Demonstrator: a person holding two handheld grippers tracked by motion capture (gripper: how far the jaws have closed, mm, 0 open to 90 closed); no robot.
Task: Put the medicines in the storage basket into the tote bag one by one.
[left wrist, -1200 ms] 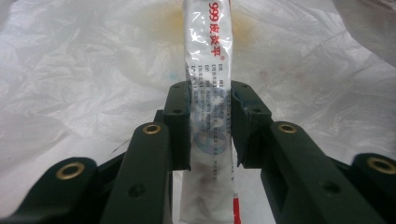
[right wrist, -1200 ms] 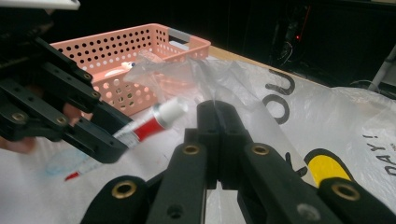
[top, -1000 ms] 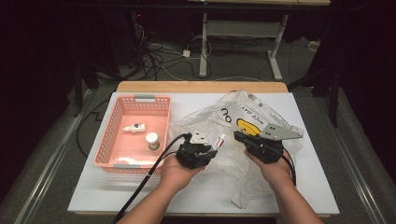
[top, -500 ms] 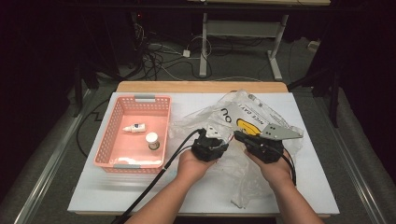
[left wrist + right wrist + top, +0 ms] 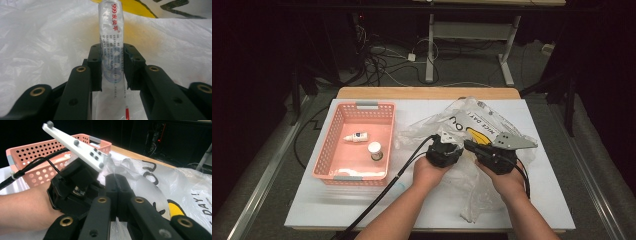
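My left gripper (image 5: pixel 112 52) is shut on a white ointment tube (image 5: pixel 111 30) with red print, its pads pressing on both sides. The tube's far end reaches over the crumpled clear plastic bag (image 5: pixel 37 45) toward its yellow print. In the high view the left gripper (image 5: pixel 447 146) sits at the bag's (image 5: pixel 472 122) left part, close beside my right gripper (image 5: pixel 484 151). The right gripper (image 5: pixel 116 180) is shut on a fold of the bag's film (image 5: pixel 147 187), with the left gripper (image 5: pixel 75 182) just to its left.
A pink perforated basket (image 5: pixel 324 150) stands at the table's left and holds a small white dropper bottle (image 5: pixel 357 136), a white-capped jar (image 5: pixel 375 149) and something white at its near wall. Cables trail from both grippers toward the table's near edge. The basket (image 5: pixel 30 152) rises behind the left hand.
The left hand has moved right and slightly down, from beside the basket to the bag, carrying the tube. The right hand and the bag it holds have stayed put.
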